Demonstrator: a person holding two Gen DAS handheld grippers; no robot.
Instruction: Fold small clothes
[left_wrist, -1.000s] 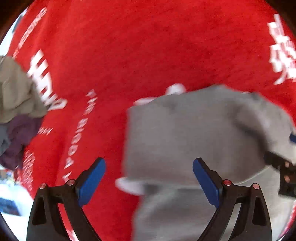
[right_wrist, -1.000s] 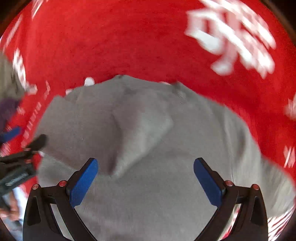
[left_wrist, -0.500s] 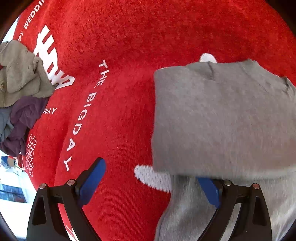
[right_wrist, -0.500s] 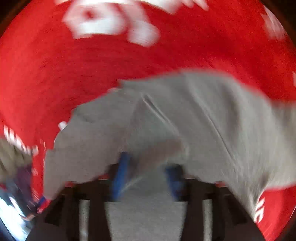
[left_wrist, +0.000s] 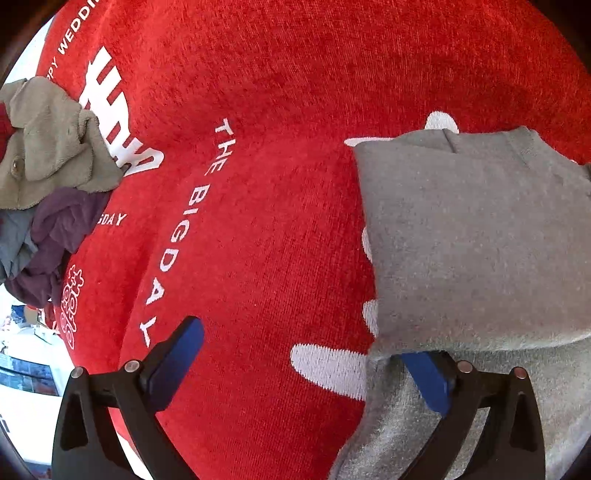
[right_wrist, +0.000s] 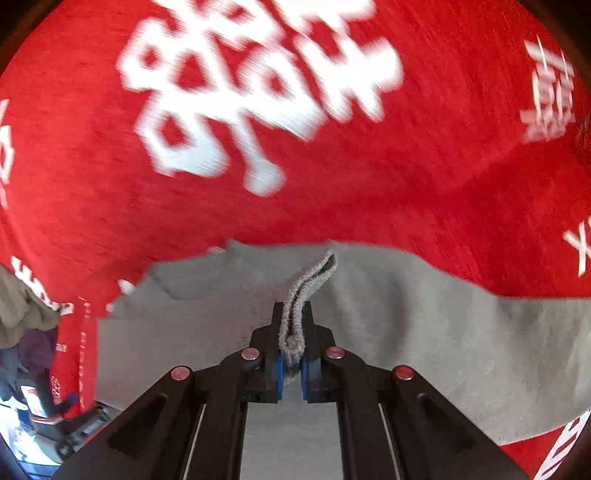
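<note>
We handle the grey garment (left_wrist: 476, 236), a soft, light knit that lies partly folded on the red cloth (left_wrist: 280, 122) covering the table; no table edge shows near it. It will sag and slide, so we judge a doubled hem the best hold. The right claw (right_wrist: 291, 332) has just closed and pinches a doubled ribbed edge (right_wrist: 314, 273). The left claw (left_wrist: 306, 354) stands wide open, one finger (left_wrist: 424, 376) under the folded flap, gripping nothing. A heap of other clothes (left_wrist: 48, 184) lies toward the cloth's left edge.

Left gripper (left_wrist: 306, 363) spread wide; right gripper (right_wrist: 291, 332) fingers (right_wrist: 310, 325) clamped together.
</note>
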